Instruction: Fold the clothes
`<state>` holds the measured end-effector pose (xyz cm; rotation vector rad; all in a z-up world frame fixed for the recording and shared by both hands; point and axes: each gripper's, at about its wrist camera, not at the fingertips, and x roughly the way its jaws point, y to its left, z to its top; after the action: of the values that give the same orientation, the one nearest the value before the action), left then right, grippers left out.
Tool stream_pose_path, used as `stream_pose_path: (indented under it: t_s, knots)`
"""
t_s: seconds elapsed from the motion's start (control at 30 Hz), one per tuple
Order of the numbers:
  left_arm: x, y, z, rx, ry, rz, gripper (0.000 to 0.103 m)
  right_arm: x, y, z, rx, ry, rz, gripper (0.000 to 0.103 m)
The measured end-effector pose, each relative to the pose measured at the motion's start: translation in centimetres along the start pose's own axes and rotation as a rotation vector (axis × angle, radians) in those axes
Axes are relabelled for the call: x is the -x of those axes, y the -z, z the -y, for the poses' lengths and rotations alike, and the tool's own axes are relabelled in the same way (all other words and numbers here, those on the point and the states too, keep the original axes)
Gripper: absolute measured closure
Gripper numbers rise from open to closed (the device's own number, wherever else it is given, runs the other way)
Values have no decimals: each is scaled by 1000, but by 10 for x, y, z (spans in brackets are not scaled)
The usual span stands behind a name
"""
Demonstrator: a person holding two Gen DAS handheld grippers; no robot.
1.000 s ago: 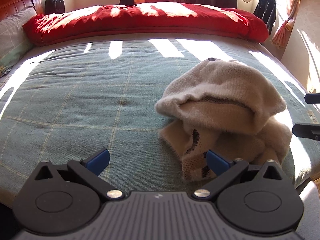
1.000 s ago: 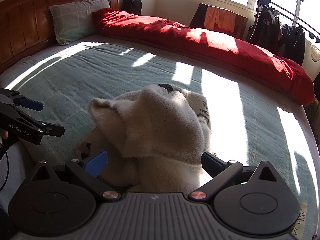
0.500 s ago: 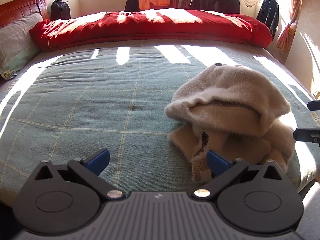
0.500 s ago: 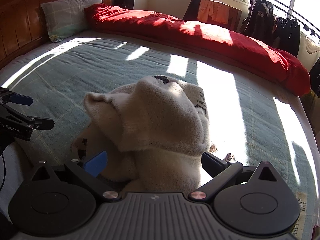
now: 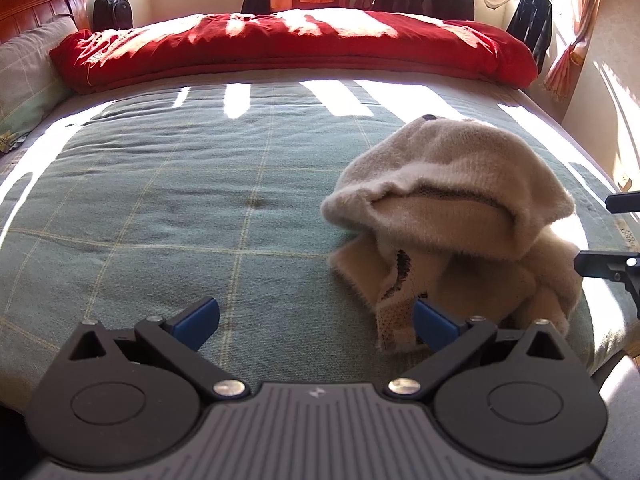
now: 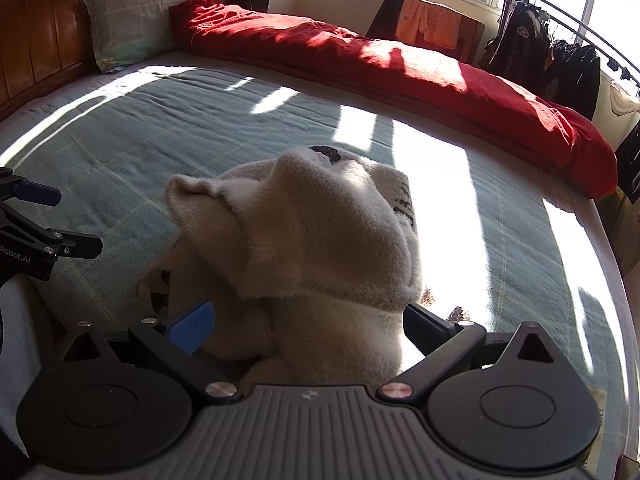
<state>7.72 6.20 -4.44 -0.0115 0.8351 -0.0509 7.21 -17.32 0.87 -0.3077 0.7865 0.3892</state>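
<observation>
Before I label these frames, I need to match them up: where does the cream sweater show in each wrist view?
Left wrist view: the cream sweater lies crumpled right of centre, its lower edge by the right finger of the open left tool.
Right wrist view: it fills the centre foreground, between the fingers of the open right tool.
Shared landmark: the red quilt along the far side of the bed.

The wide bed with its green checked cover (image 5: 168, 208) carries a crumpled cream fleece garment (image 5: 452, 216) near its front edge — behind the garment, a long red duvet (image 5: 296, 48); beside that, a grey-green pillow (image 6: 132, 20).
</observation>
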Motion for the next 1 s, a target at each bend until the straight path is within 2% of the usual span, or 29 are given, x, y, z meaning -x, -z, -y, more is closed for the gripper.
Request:
stream_pose_path:
  t_s: [0.2, 0.3, 0.53, 0.6, 0.73, 0.83, 1.0]
  knots:
    - [-1, 2, 0, 0, 4, 0, 1, 6, -2, -5, 83, -27, 38, 1]
    - [-1, 3, -2, 10, 7, 0, 1, 4, -4, -7, 123, -50, 13, 1]
    - [-1, 6, -6, 21, 13, -8, 1, -7, -6, -8, 106, -78, -76, 0]
    - [-2, 6, -7, 22, 14, -9, 1, -7, -6, -12, 127, -53, -70, 0]
    - [-3, 6, -8, 27, 15, -7, 1, -4, -7, -11, 118, -72, -46, 0]
    - [-4, 7, -9, 26, 14, -10, 1, -6, -6, -11, 121, -55, -28, 0]
    - [-8, 9, -10, 31, 14, -22, 1, -11, -6, -10, 80, -121, -45, 0]
